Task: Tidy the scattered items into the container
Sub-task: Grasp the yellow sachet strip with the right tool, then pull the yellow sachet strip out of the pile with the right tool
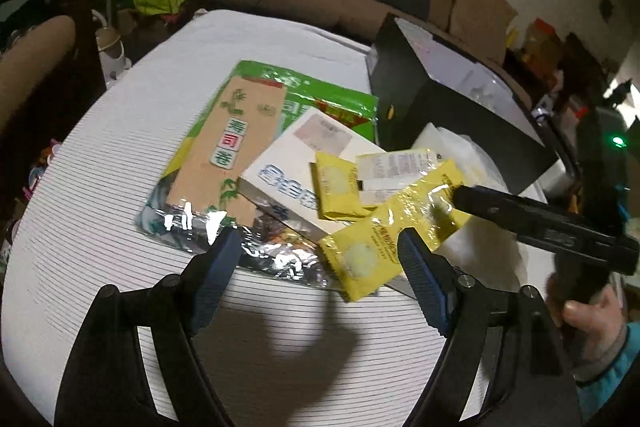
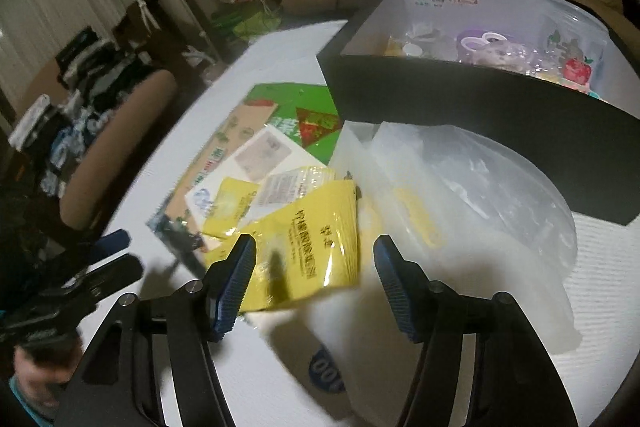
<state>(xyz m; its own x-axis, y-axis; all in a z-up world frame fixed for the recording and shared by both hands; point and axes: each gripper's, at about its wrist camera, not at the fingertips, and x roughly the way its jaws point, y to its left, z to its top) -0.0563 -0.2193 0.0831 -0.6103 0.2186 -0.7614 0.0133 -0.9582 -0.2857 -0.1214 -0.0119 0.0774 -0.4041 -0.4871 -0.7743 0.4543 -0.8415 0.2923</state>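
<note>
White table point(image 1: 100, 167): three yellow sachets point(image 1: 366, 255), one black box point(image 1: 420, 95), left gripper point(image 1: 316, 259) and right gripper point(image 2: 314, 267) both wide.

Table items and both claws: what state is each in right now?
Left claw: open, holding nothing.
Right claw: open, over the big yellow sachet.
Big yellow sachet: lies on the pile, outside the box.
Small yellow sachet: lies on the white carton.
Green packet: flat on the table, under the carton.
Black box: open, items already inside.
Clear bags: crumpled beside the box.
</note>
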